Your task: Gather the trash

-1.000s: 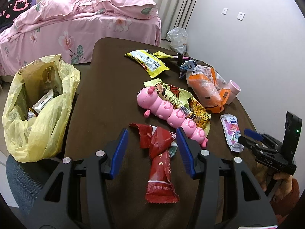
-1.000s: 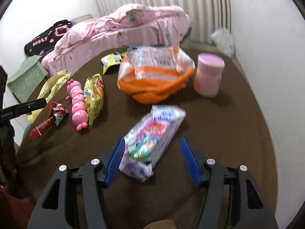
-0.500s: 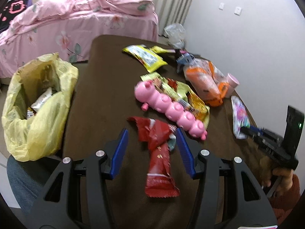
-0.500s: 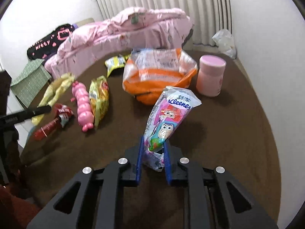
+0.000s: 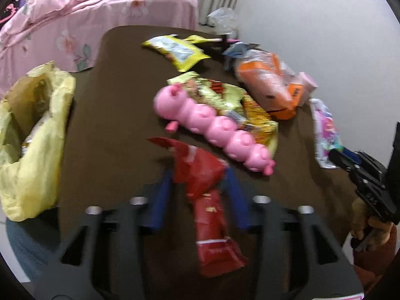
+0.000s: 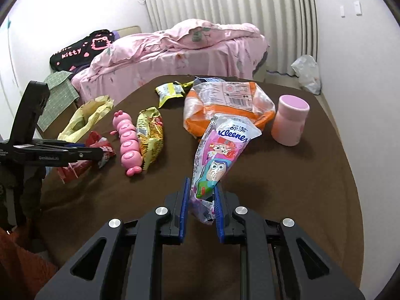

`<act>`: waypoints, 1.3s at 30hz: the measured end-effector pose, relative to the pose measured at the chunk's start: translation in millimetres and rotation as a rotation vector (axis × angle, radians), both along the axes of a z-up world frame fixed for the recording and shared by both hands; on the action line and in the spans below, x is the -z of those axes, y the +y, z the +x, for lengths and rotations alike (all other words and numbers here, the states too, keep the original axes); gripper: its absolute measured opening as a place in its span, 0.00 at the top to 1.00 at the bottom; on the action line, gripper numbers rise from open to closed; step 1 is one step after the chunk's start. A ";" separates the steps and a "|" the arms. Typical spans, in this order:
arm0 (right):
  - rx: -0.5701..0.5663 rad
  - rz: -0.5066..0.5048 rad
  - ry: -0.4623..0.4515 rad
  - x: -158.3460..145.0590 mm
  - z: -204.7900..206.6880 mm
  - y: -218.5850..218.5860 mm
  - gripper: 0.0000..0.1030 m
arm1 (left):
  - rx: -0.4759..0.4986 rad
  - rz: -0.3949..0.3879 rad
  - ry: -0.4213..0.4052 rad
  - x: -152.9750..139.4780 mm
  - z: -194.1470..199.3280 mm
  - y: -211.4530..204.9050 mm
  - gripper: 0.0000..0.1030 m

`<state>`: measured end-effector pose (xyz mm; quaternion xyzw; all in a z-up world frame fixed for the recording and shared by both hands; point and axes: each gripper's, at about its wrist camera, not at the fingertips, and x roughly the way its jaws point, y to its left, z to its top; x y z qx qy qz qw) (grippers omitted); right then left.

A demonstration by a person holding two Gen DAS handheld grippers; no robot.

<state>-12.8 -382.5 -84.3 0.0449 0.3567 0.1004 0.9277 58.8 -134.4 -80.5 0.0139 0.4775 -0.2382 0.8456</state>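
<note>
Brown table (image 6: 287, 175), trash scattered, yellow bag (image 5: 32, 150) at its edge.
My right gripper (image 6: 200, 200) pinches the Kleenex pack (image 6: 220, 155), lifted; my left gripper (image 5: 197, 187), jaws just closing, straddles the red wrapper (image 5: 205, 200), contact blurred.

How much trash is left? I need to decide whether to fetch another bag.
Some rubbish already lies in the yellow bag. Right tongs grip the Kleenex pack; left tongs have just been closing around the red wrapper. Yellow wrappers and the orange bag remain on the table.
</note>
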 end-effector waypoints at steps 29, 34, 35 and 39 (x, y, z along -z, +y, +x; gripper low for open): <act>-0.450 -0.064 -0.196 -102.1 59.0 159.3 0.82 | -0.427 -0.113 -0.332 -89.8 7.1 179.3 0.74; -0.603 -0.073 -0.157 -96.6 110.4 215.3 0.82 | -0.555 -0.147 -0.290 -66.0 36.0 227.1 0.74; -0.634 -0.078 -0.141 -93.0 121.2 226.8 0.82 | -0.562 -0.151 -0.282 -60.0 39.7 230.7 0.74; -0.730 -0.100 -0.081 -75.5 159.5 265.4 0.82 | -0.602 -0.196 -0.247 -39.4 55.4 247.3 0.74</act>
